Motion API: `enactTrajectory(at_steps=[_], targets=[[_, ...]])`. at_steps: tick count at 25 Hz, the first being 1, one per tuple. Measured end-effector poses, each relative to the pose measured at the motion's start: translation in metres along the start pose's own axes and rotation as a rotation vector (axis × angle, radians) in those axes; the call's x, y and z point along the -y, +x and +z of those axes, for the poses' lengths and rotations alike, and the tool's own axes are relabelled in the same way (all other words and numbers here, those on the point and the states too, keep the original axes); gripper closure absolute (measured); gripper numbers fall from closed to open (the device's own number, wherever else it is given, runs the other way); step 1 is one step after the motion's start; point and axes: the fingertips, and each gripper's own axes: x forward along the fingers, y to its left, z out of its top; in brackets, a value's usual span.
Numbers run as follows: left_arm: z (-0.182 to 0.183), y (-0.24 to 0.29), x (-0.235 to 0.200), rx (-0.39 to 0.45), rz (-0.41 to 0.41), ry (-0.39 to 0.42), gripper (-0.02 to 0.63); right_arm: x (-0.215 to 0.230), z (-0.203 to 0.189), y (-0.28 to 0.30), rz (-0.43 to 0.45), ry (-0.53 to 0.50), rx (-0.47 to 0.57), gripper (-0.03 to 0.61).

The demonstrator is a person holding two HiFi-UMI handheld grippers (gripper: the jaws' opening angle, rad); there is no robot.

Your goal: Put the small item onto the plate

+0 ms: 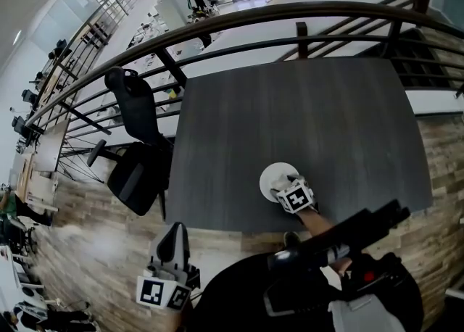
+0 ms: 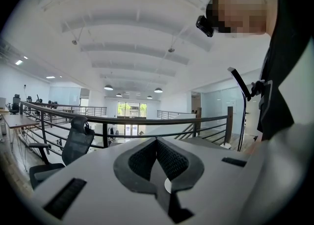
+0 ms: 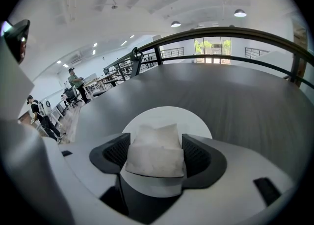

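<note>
right gripper [image 1: 284,187] has the small white item [image 3: 155,153] pinched between both pads, with the jaws wide because the item fills the gap. it's tilted down over the white plate [image 3: 164,116], near the front edge of the table [image 1: 290,120], so a release should land the item on the plate. can't tell if the item touches the plate yet. left gripper [image 2: 157,143] is closed on nothing and held off the table by the body, probably just out of the way.

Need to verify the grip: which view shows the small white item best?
Right gripper view: the right gripper grips the white item between its jaws, over the plate. In the head view the gripper covers it; the left gripper view misses it.
</note>
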Motion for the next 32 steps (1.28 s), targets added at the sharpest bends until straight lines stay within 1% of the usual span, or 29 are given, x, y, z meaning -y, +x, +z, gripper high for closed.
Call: enactTrajectory(at_steps=[4,9,12,20,25,26,28,30,32], targets=[[0.000,-0.001,0.000,0.002,0.000,-0.004,0.609,0.003,-0.004,0.002,-0.029,-0.012,-0.008,0.245],[0.000,-0.003,-0.002,-0.003,0.000,-0.017,0.609,0.003,-0.009,0.007,-0.059,-0.086,-0.043,0.246],[-0.001,-0.005,-0.002,-0.003,-0.002,-0.016,0.609,0.007,-0.013,0.007,-0.100,-0.128,-0.066,0.246],[-0.006,-0.006,-0.003,-0.002,-0.021,-0.019,0.609,0.008,-0.020,0.014,-0.106,-0.091,-0.100,0.245],[-0.005,-0.009,-0.007,-0.004,-0.027,-0.020,0.609,0.010,-0.021,0.014,-0.128,-0.075,-0.123,0.245],[-0.004,-0.011,-0.007,0.001,-0.026,-0.019,0.609,0.011,-0.022,0.014,-0.130,-0.067,-0.125,0.224],[-0.003,-0.013,-0.008,0.013,-0.021,-0.018,0.609,0.011,-0.019,0.011,-0.116,-0.044,-0.104,0.198],[-0.003,-0.014,-0.010,0.018,-0.018,-0.019,0.609,0.009,-0.005,0.006,-0.107,-0.032,-0.033,0.196],[-0.004,-0.015,-0.013,0.019,-0.021,-0.024,0.609,0.008,0.011,-0.002,-0.119,-0.032,0.034,0.196]])
